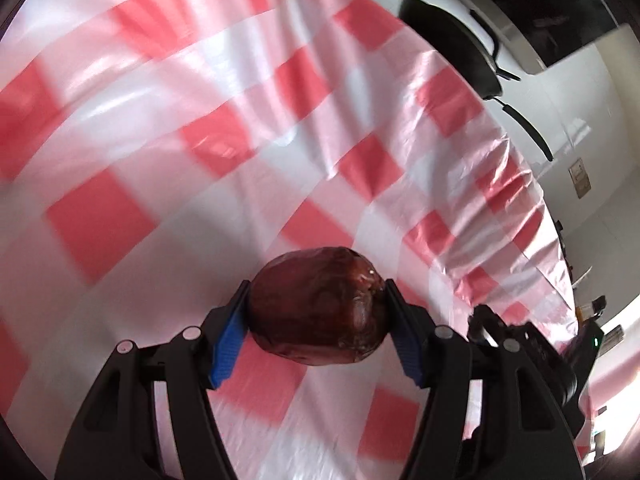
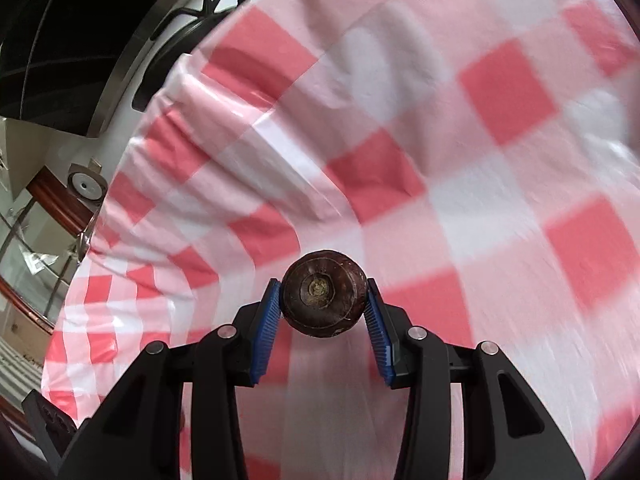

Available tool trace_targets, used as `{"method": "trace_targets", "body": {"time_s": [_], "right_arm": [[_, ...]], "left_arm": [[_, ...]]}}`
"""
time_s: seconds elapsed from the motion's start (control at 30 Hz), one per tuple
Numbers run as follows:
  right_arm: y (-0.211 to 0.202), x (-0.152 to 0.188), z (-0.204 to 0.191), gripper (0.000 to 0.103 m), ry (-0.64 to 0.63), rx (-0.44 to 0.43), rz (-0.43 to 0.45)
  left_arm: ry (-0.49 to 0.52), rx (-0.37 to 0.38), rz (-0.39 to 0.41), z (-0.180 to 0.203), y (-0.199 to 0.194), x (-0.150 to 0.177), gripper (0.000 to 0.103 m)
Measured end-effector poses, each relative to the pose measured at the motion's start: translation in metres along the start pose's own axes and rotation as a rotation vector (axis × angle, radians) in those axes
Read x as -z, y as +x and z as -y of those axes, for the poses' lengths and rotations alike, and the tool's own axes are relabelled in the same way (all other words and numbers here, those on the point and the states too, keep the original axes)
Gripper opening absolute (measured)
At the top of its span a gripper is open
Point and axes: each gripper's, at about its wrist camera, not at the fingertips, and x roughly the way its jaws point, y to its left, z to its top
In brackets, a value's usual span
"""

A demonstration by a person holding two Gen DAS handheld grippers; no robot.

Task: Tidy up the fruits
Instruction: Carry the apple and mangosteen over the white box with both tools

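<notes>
My left gripper [image 1: 318, 308] is shut on a dark reddish-brown oval fruit [image 1: 316, 306] and holds it above the red-and-white checked tablecloth [image 1: 160, 160]. My right gripper [image 2: 323, 300] is shut on a smaller round dark brown fruit [image 2: 323, 294] with a pale ringed end facing the camera, also held above the tablecloth [image 2: 440, 160]. Both views are motion-blurred. No other fruit or container shows.
A black pan [image 1: 452, 44] with a handle stands on a white counter past the cloth's edge in the left wrist view. In the right wrist view a black stove grate [image 2: 200, 12] and a round metal drain [image 2: 85, 186] lie beyond the cloth's left edge.
</notes>
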Motion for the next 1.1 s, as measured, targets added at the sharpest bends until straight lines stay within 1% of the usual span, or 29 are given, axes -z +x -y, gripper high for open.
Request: {"method": "trace_targets", "body": {"time_s": [0.03,0.1,0.23,0.37,0.5,0.77,1.0,1.1], "right_arm": [[-0.012,0.01,-0.002,0.042,-0.02,-0.004,0.012],[-0.037,0.033,-0.01,0.042,-0.08,-0.015,0.025],[-0.073,0.076,-0.015,0.042,-0.098,-0.041,-0.024],[-0.105,0.115,-0.022,0.042,-0.125,-0.075,-0.047],[-0.124,0.143,-0.031,0.042,-0.154,-0.11,-0.079],[-0.148,0.184,-0.053,0.042,-0.274,-0.134,-0.13],[-0.156,0.208,-0.075,0.042,-0.375,-0.157,-0.164],[-0.157,0.214,-0.08,0.042,-0.394,-0.168,-0.179]], "left_arm": [[-0.007,0.001,0.002,-0.004,-0.008,0.006,0.064],[0.024,-0.029,0.028,-0.009,-0.033,0.023,0.064],[0.044,-0.06,0.028,-0.024,-0.071,0.051,0.064],[0.057,-0.083,0.038,-0.041,-0.107,0.075,0.064],[0.079,-0.089,0.053,-0.054,-0.137,0.091,0.064],[0.088,-0.083,0.049,-0.072,-0.168,0.108,0.064],[0.086,-0.089,0.054,-0.084,-0.184,0.115,0.064],[0.093,-0.095,0.059,-0.086,-0.188,0.116,0.064]]}}
